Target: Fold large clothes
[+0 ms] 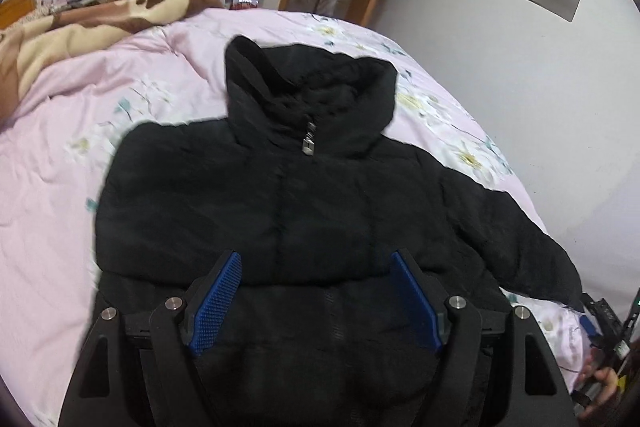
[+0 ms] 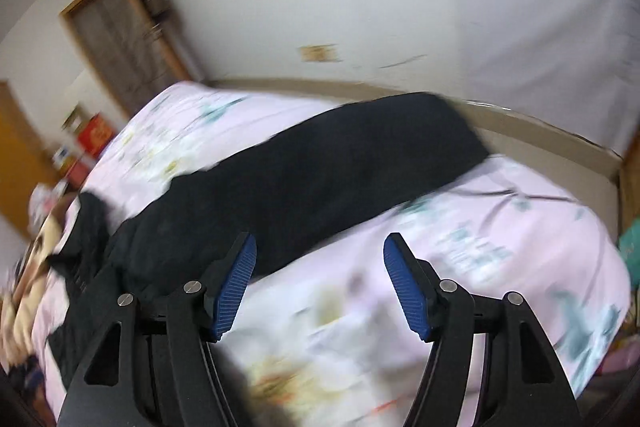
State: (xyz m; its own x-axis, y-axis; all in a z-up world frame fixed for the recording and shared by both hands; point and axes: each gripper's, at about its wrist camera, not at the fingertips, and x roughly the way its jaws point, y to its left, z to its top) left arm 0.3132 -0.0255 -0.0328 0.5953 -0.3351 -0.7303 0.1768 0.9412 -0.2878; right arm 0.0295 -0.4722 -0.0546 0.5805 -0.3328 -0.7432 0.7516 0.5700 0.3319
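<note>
I have the black puffer jacket [image 1: 288, 187] lying front-up on the pink floral bedcover [image 1: 52, 187], zipped to the collar [image 1: 308, 99]. From my left tongs [image 1: 316, 291] it lies dead ahead and below, collar pointing away, so its long axis runs straight along the line those tongs look down. 1 sleeve [image 2: 360, 155] stretches out sideways across the bed toward the far edge.

Both tongs stand spread and hold nothing: between the left pads there is jacket cloth below, but I see no pinch. My right tongs [image 2: 318, 283] hover over bare bedcover, with the sleeve ahead and to their left, its length running slantwise across their view.

I judge the right hand nearer the outstretched sleeve, so that arm should take it and carry it inward across the body. The right view is blurred; the cuff is hard to place.
</note>
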